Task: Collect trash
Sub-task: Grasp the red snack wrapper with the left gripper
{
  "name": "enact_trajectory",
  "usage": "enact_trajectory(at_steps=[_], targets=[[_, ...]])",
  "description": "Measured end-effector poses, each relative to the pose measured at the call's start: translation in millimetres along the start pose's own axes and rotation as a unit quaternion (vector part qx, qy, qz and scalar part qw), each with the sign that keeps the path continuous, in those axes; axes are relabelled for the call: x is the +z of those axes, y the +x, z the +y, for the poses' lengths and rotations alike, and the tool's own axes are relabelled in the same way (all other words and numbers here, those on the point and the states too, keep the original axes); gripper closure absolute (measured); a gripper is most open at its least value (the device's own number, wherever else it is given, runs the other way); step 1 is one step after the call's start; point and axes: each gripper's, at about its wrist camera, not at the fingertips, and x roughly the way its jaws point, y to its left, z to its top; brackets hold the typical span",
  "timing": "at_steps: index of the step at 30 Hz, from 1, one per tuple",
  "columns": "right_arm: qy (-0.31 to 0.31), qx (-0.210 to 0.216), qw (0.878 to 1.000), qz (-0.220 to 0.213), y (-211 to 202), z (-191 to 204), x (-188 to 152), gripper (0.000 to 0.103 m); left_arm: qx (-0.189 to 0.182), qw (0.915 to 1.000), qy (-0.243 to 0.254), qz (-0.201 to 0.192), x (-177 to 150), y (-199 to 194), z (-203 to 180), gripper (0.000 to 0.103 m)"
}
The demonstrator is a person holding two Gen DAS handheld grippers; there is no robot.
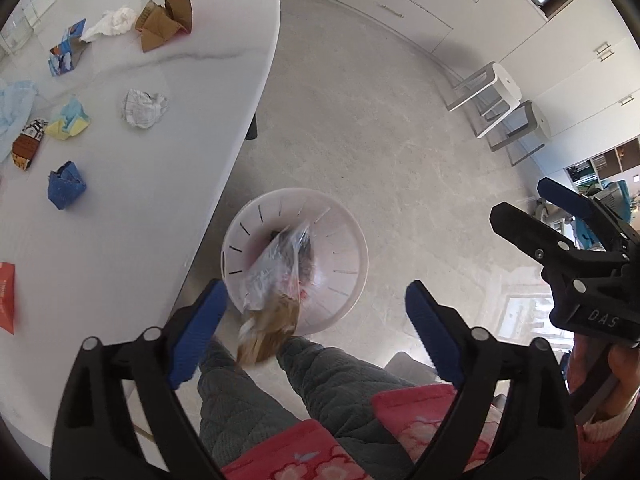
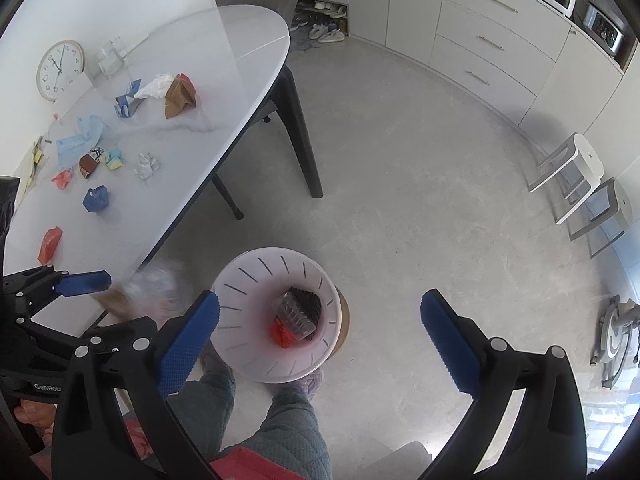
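Left gripper (image 1: pixel 316 336) jaws spread, nothing gripped. Blurred bag (image 1: pixel 276 280) sits between and just ahead of its fingers, in mid-air over the bin (image 1: pixel 352 248). Right gripper (image 2: pixel 320 340) also spread, empty, above the bin on the floor beside the table edge (image 2: pixel 224 152).

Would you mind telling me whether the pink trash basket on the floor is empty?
No, the pink trash basket already holds a crumpled red wrapper and a clear plastic piece with a dark patch at its bottom.

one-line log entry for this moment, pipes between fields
left hand-held gripper open | plastic bag dropping toward bin | right hand-held gripper open | table littered
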Motion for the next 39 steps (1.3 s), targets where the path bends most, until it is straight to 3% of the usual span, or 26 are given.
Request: enact_trajectory(at_steps=[10, 16, 22, 26, 34, 39], targets=[[-0.004, 0.004, 1.0, -0.01, -3, -2, 5, 0.003, 0.017, 0.9994, 0.021, -0.019, 4, -14, -7, 0.013], [-0.004, 0.009, 1.0, -0.015, -8, 3, 9, 0.003, 0.031, 0.9989, 0.004, -0.036, 1, -28, 0, 0.013], [-0.021, 0.03, 0.999, -0.024, -10, 31, 23, 0.003, 0.06, 0.9939, -0.058, -0.073, -7, -63, 51, 0.011], [-0.044, 0.046, 0.998, -0.03, -8, 64, 33, 0.003, 0.096, 0.9853, -0.098, -0.101, -23, -91, 101, 0.008], [-0.089, 0.079, 0.993, -0.026, 1, 146, 46, 0.003, 0.144, 0.9681, -0.167, -0.119, -64, -125, 205, 0.008], [-0.104, 0.097, 0.99, -0.018, 10, 196, 47, 0.003, 0.149, 0.9636, -0.187, -0.121, -86, -129, 259, 0.008]])
